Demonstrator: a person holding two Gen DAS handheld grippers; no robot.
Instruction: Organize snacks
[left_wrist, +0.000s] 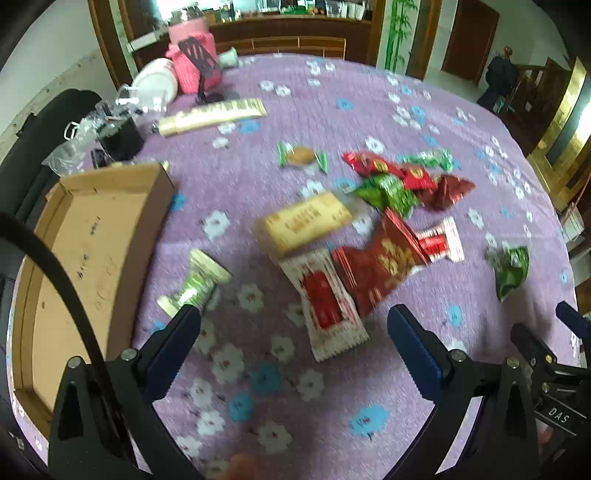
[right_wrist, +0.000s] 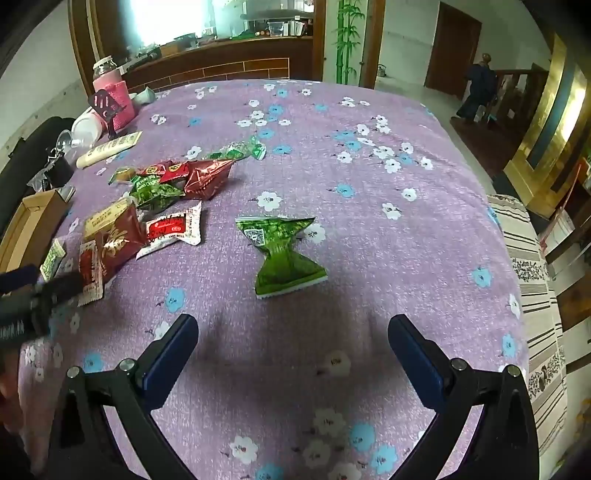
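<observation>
Several wrapped snacks lie on a purple flowered tablecloth. In the left wrist view my left gripper is open and empty above a white-and-red packet; a dark red bag, a yellow packet and a small green packet lie close by. An empty cardboard box stands to the left. In the right wrist view my right gripper is open and empty, just short of a lone green packet. The snack pile lies to its left.
A pink-sleeved jar, a white bowl, a long cream tube and clutter stand at the table's far left. A striped cushion borders the table's right edge. A wooden counter stands behind.
</observation>
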